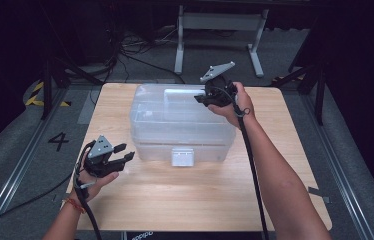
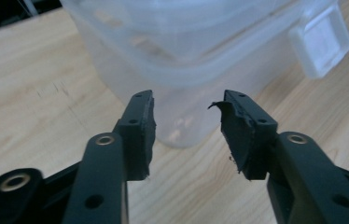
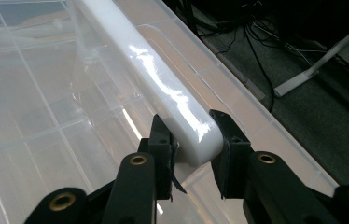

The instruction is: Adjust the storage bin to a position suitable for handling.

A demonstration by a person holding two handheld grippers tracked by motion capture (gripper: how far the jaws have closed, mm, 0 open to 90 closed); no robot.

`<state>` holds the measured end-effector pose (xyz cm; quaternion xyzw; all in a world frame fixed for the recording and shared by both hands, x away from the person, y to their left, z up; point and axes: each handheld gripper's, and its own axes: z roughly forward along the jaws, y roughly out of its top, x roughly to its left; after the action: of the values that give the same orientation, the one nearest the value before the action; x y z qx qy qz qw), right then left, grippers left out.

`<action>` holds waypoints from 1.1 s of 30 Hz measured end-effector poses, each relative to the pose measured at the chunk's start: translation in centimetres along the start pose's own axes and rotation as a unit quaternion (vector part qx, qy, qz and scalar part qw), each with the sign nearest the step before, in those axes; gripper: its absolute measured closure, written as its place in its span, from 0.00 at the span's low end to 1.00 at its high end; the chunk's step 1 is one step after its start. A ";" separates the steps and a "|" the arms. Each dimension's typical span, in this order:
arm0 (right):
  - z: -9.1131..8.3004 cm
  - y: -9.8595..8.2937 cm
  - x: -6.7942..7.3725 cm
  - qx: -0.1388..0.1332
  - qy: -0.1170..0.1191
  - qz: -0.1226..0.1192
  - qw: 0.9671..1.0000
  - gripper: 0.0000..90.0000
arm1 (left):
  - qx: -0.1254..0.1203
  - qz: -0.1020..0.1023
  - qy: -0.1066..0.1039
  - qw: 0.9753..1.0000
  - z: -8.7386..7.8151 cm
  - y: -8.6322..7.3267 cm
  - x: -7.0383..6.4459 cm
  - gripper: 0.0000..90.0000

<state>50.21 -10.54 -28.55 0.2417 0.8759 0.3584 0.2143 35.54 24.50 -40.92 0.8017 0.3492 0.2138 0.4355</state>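
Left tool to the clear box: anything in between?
Nothing visible. The left tool is open and aimed at the box corner, with bare table between them. The right tool already straddles the white handle on the lid.

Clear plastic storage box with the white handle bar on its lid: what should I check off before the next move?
1. Right gripper jaws on both sides of the white handle bar: ok.
2. Jaws fully clamped on the bar: cannot tell.
3. Left gripper open and holding nothing: ok.
4. Left gripper apart from the clear plastic storage box, aimed at its lower corner: ok.
5. White front latch released: cannot tell.
6. Box standing flat on the light wooden table: ok.
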 end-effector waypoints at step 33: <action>-0.3 0.4 -0.1 -0.007 -0.009 0.004 1.000 0.76 | -0.041 -0.010 0.003 0.999 2.1 1.5 1.0 0.99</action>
<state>50.18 -10.55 -28.04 0.2464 0.8704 0.3636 0.2224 38.07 23.51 -40.76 0.7788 0.3493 0.2266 0.4692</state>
